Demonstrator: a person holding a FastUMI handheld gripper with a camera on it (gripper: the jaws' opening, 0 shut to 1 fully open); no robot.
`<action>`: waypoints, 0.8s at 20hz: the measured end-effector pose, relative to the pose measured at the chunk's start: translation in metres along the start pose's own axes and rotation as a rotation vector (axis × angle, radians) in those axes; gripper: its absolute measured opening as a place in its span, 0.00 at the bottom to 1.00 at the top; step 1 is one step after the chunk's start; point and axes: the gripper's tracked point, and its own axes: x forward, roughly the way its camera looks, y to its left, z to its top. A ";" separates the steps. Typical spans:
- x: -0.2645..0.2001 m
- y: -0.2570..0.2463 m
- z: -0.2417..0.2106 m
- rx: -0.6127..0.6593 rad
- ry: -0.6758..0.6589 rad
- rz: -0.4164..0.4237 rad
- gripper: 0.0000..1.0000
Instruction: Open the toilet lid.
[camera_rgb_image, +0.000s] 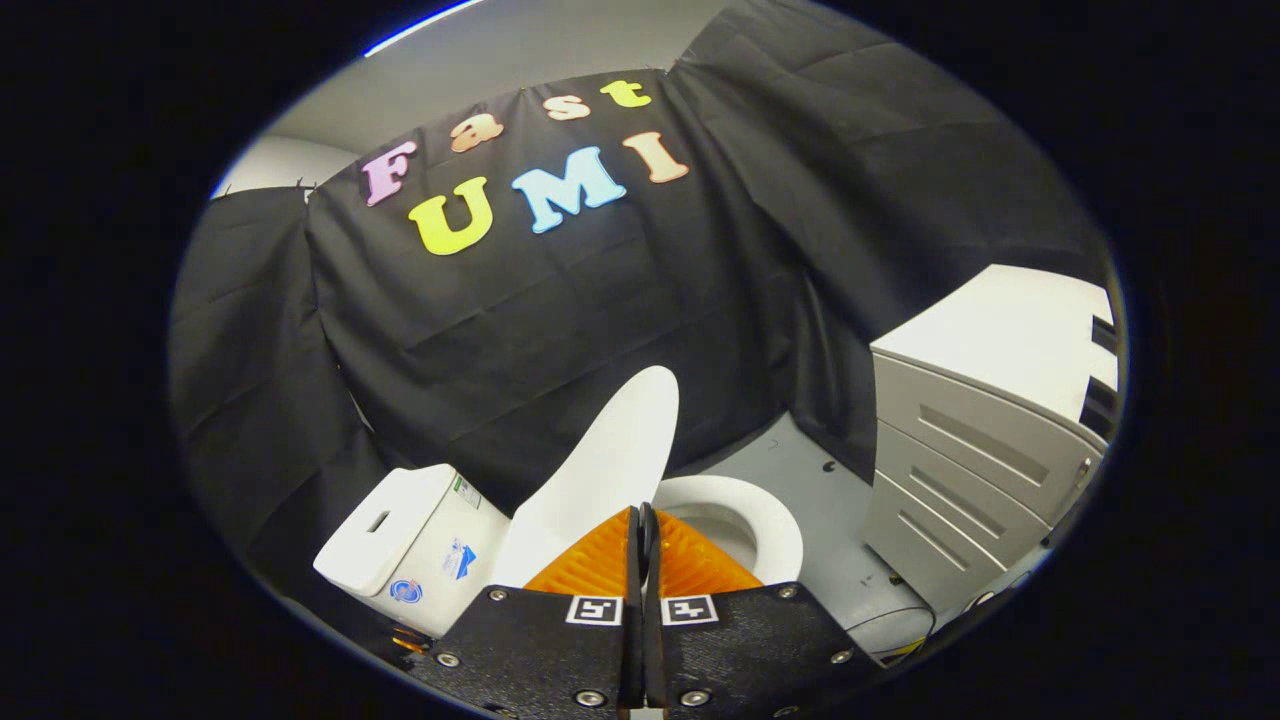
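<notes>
White toilet lid (605, 470) stands raised, tilted toward the tank (400, 545), just ahead of the gripper (641, 520). The 2 fingers are pressed together, gripping nothing. Seat (770, 525) lies exposed. Grey drawer cabinet (970, 450) stands nearby.

Black cloth wall (560, 330) behind, grey floor (800, 480), pale drawer cabinet (960, 450) beside it

Rides on the gripper (643, 520), close above the toilet (430, 545), tilted, facing the booth wall (560, 330) past 2 fingers pressed together.
</notes>
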 end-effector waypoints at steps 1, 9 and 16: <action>-0.001 0.012 0.004 -0.035 -0.004 0.004 0.00; -0.012 0.082 0.030 -0.201 -0.055 0.012 0.00; -0.015 0.142 0.048 -0.287 -0.108 0.050 0.00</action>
